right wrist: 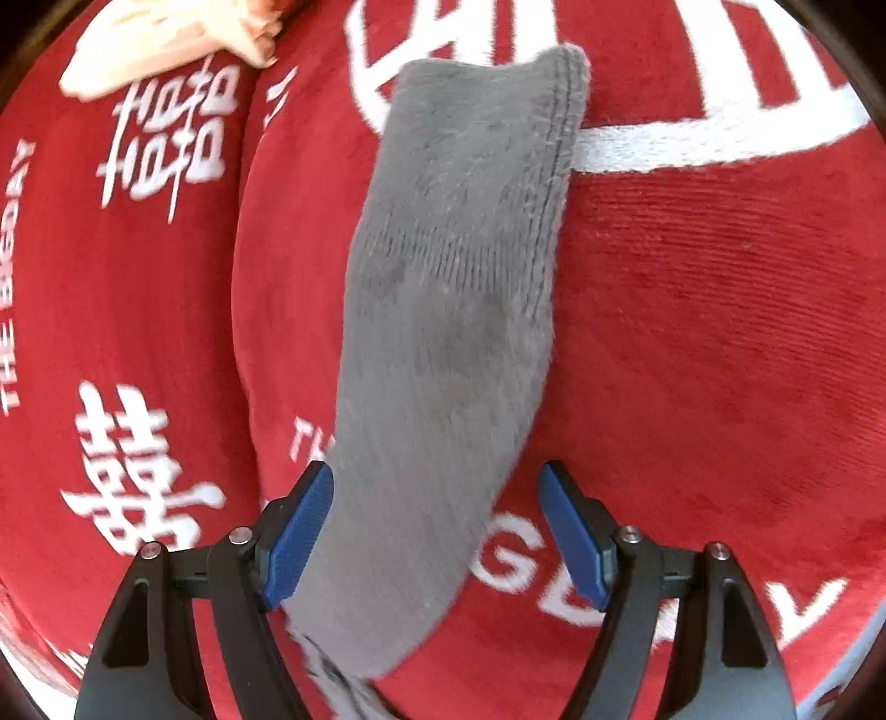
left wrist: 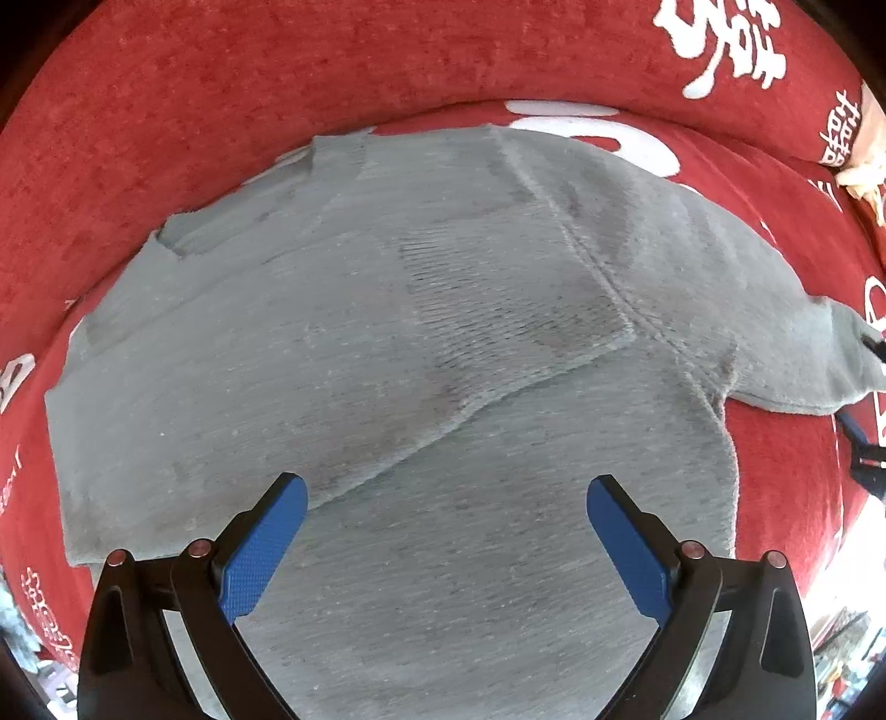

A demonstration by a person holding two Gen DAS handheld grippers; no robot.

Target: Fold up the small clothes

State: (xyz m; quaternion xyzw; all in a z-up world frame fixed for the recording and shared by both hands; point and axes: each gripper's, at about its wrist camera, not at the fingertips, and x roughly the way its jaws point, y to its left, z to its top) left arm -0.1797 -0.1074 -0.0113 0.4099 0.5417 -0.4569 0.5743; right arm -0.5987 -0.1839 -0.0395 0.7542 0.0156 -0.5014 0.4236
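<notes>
grey sweater (left wrist: 387, 343) has one sleeve folded in, other sleeve (right wrist: 443, 332) left; left gripper (left wrist: 446, 487) and right gripper (right wrist: 437, 487) fingers both spread, holding nothing

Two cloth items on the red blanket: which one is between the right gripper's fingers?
The grey sleeve runs between the open right gripper. The cream cloth lies bunched at the far upper left, well clear.

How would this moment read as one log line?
left gripper: open above grey fleece garment | right gripper: open, straddling its sleeve | red blanket beneath
</notes>
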